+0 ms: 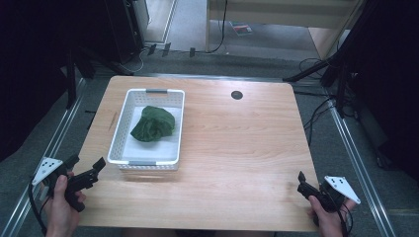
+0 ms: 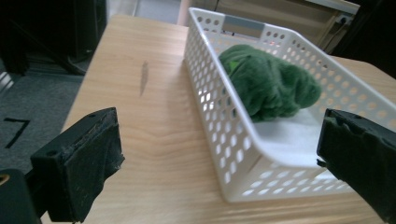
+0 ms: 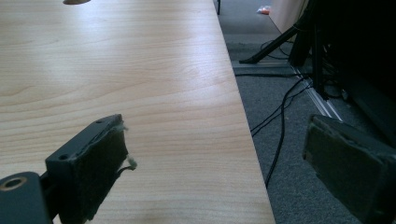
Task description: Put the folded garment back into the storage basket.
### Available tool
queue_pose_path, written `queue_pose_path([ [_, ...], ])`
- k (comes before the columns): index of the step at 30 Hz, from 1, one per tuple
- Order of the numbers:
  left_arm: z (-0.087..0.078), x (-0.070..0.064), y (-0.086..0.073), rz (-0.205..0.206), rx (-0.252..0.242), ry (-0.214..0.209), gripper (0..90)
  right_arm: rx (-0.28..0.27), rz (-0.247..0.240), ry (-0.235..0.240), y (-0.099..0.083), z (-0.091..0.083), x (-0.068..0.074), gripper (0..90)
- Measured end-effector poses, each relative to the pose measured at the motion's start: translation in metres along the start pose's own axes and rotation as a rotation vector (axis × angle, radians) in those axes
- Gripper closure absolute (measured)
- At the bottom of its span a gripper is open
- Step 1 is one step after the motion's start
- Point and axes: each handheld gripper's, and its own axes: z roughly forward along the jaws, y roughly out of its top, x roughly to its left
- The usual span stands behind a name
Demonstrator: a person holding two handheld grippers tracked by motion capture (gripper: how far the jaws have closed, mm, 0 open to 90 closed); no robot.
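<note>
A white perforated basket [image 1: 120, 131] stands on the left half of the wooden table [image 1: 237, 143]. A crumpled, fuzzy green cloth [image 1: 153, 123] lies in its far half. My left gripper [image 1: 88, 162] is held at the table's front left corner, open and empty, just short of the basket's near end. In the left gripper view the basket wall [image 2: 210, 98] and the green cloth [image 2: 268, 84] lie ahead of the left gripper [image 2: 219, 154]. My right gripper [image 1: 312, 181] is open and empty at the front right corner. In its own view the right gripper [image 3: 219, 158] straddles the table's right edge.
A round cable hole [image 1: 237, 95] sits near the table's far edge. Bare wood [image 3: 116, 70] spreads between the basket and the right side. Cables [image 3: 280, 116] and dark stand legs [image 1: 316, 69] lie on the grey floor to the right. Metal rails [image 1: 356, 158] run along both sides.
</note>
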Motion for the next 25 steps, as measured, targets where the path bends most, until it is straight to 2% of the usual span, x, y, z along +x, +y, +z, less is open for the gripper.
queue_pose_path([
  [3,-0.005,0.012,-0.013,-0.010,0.003,0.012,0.5,0.001,-0.004,-0.002,0.000,0.000,0.000,6.4],
  [5,-0.007,0.015,-0.016,-0.014,-0.001,0.010,0.5,0.000,-0.003,-0.001,0.000,0.000,0.000,6.4],
  [7,-0.015,0.025,-0.025,-0.021,-0.023,0.014,0.5,-0.002,-0.002,0.000,0.000,0.000,0.000,6.4],
  [8,-0.015,0.025,-0.025,-0.021,-0.023,0.014,0.5,-0.002,-0.001,0.000,0.000,0.000,0.000,6.4],
  [10,-0.017,0.030,-0.031,-0.004,-0.033,0.037,0.5,-0.004,-0.001,0.001,0.000,0.000,0.000,6.4],
  [12,-0.016,0.034,-0.035,-0.013,-0.037,0.049,0.5,-0.005,-0.001,0.005,0.000,0.000,0.000,6.4],
  [16,-0.011,0.034,-0.039,-0.006,-0.020,0.055,0.5,-0.007,0.000,0.008,0.000,-0.001,-0.001,6.4],
  [21,-0.010,0.032,-0.038,0.001,-0.023,0.054,0.5,-0.009,0.002,0.011,0.000,-0.001,-0.001,6.4],
  [22,-0.010,0.031,-0.038,0.015,-0.020,0.059,0.5,-0.008,0.000,0.012,0.000,-0.001,-0.001,6.4],
  [25,-0.009,0.030,-0.038,0.021,-0.009,0.066,0.5,-0.007,0.002,0.011,0.000,-0.001,-0.001,6.4],
])
